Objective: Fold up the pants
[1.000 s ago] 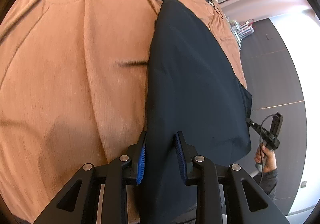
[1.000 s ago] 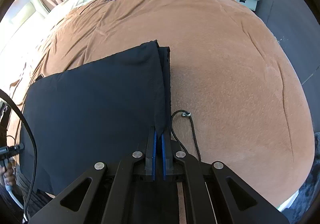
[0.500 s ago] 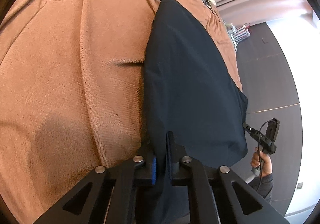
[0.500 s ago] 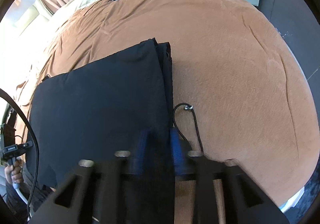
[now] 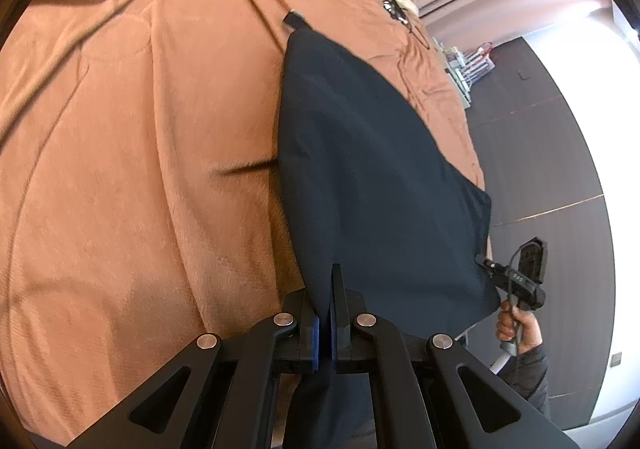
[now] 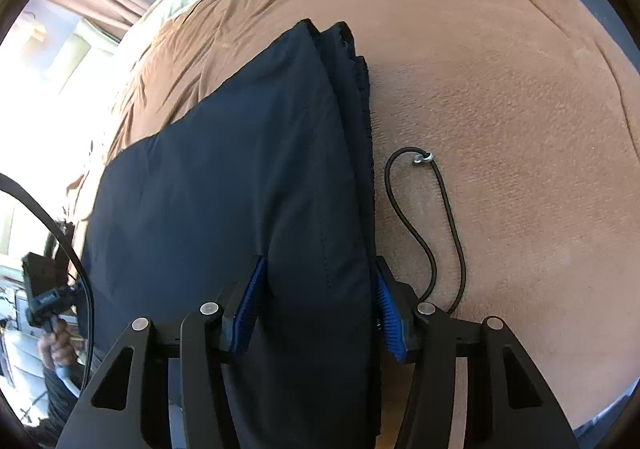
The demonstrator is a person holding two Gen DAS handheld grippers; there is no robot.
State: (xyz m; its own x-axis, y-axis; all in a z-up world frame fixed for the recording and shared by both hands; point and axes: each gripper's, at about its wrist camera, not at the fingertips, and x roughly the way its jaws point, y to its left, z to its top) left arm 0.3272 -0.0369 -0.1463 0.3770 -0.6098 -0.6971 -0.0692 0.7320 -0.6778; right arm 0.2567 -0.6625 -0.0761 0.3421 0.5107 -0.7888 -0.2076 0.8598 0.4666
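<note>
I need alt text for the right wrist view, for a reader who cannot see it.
The right gripper stands open around the edge of folded dark pants lying on a brown blanket. A black drawstring curls on the blanket right of the pants. Far left, a hand holds the left gripper.

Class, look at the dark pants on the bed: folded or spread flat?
Folded: the pants show stacked layered edges along one side on the blanket.

A bed covered by a wrinkled rust-brown plush blanket (image 6: 500, 97) carries the folded dark navy fabric pants (image 6: 240, 177) lying flat ahead of both grippers, with a thin black looped cord (image 6: 404, 205) just right of the right gripper's fingers.
</note>
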